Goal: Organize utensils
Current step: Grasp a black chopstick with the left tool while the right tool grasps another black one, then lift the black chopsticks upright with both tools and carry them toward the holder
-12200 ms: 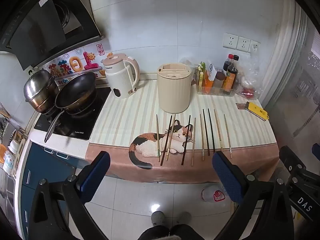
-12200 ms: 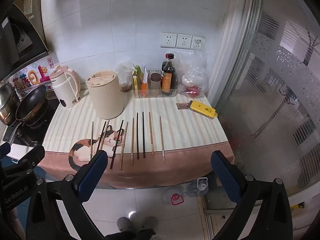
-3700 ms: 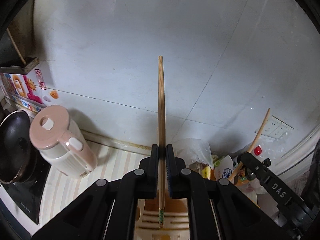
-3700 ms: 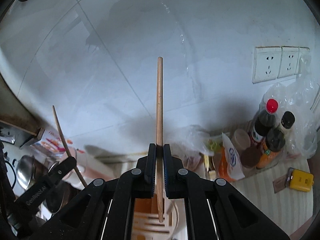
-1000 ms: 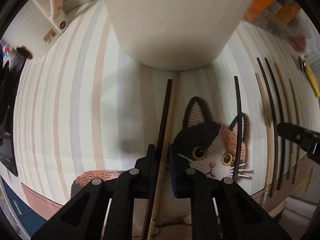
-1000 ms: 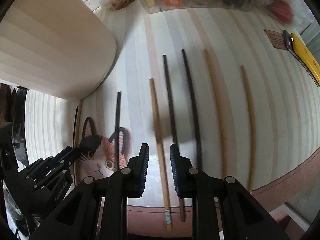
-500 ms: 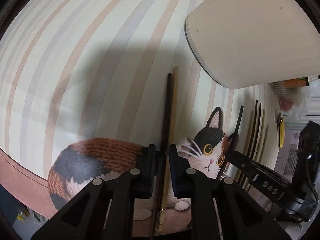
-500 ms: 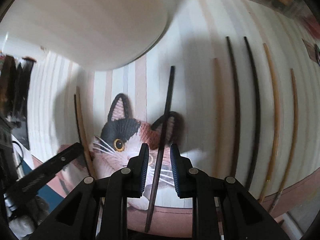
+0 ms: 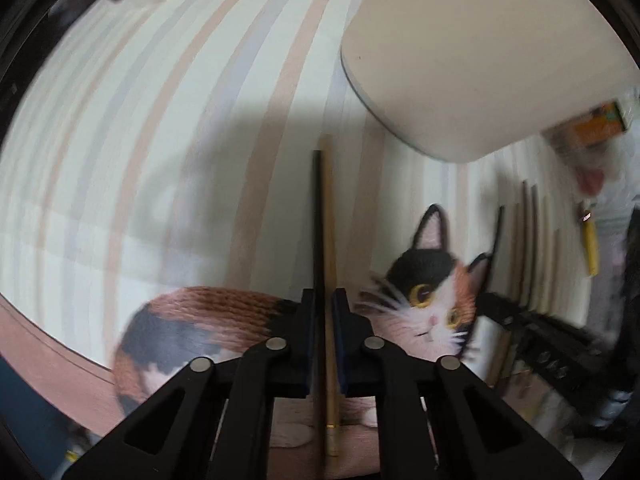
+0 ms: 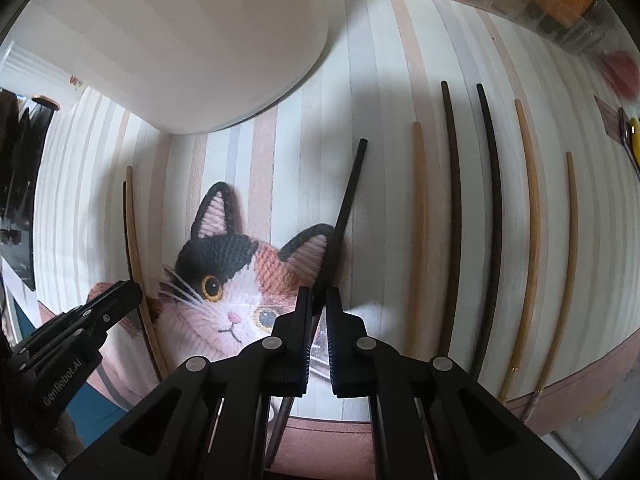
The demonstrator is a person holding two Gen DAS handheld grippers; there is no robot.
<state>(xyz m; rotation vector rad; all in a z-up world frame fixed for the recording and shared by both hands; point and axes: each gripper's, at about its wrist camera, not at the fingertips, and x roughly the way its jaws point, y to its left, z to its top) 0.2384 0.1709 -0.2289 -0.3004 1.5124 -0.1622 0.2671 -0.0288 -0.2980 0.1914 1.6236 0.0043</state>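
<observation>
- Landmark: cream utensil holder (image 10: 172, 40), standing on the striped cat-print mat (image 9: 140, 128).
- Left gripper (image 9: 324, 308): jaws narrowed around the black chopstick (image 9: 317, 208) in front of the holder. Pads look to be touching it; a firm pinch cannot be confirmed. The tan chopstick (image 9: 329, 240) lies just beside it, so the narrow gap likely serves to single out the black one.
- Right gripper (image 10: 319, 304): jaws nearly closed over a slanted dark chopstick (image 10: 348, 196), in front of the holder and to its right. Grip looks near mid-length, probably for balance on lifting.
- Five more chopsticks (image 10: 490, 200) lie in a row farther right of the holder, awaiting pickup.
</observation>
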